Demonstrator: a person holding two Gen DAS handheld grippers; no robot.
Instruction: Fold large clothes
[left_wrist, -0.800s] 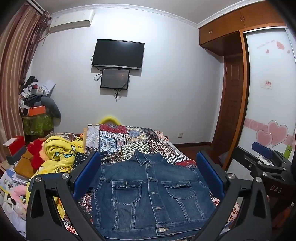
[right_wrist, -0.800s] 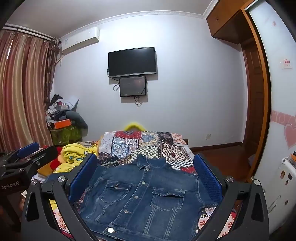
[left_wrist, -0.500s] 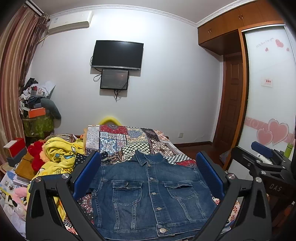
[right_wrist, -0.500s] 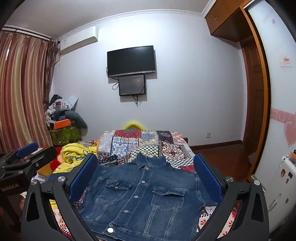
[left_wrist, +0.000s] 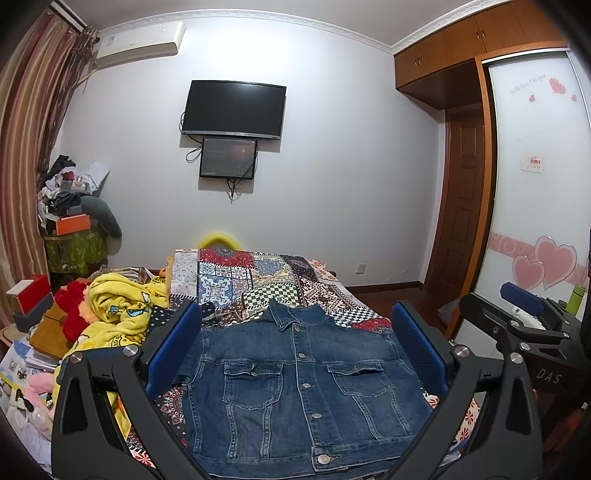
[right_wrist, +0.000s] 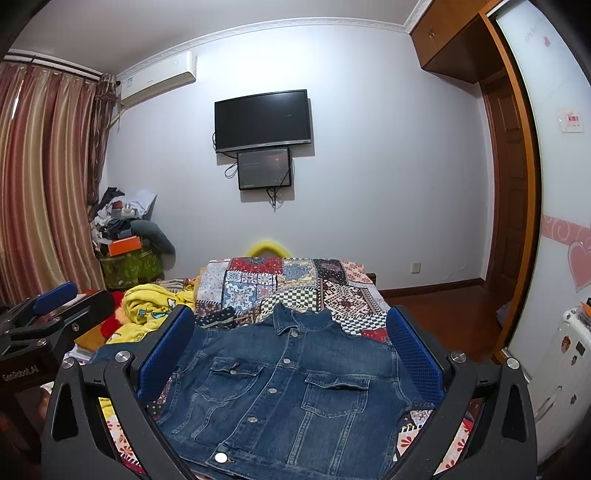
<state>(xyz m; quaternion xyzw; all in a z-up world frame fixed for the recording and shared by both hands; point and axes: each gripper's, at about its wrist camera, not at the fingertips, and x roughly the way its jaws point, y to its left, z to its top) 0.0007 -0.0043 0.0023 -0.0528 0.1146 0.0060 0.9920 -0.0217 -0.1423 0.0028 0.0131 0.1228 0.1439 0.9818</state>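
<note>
Nothing much has moved since the earlier frames: both views only drift slightly, and the denim jacket (left_wrist: 303, 384) lies flat, buttoned and face up on the patchwork quilt (left_wrist: 258, 280) covering the bed. Left tool (left_wrist: 295, 350) and right tool (right_wrist: 291, 350) hover above it, blue pads spread wide, holding nothing. I judge folding not yet started; stiff, heavy denim with flap pockets and metal buttons.

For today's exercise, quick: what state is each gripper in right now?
Left gripper: open, holding nothing, above the jacket.
Right gripper: open, holding nothing.
</note>
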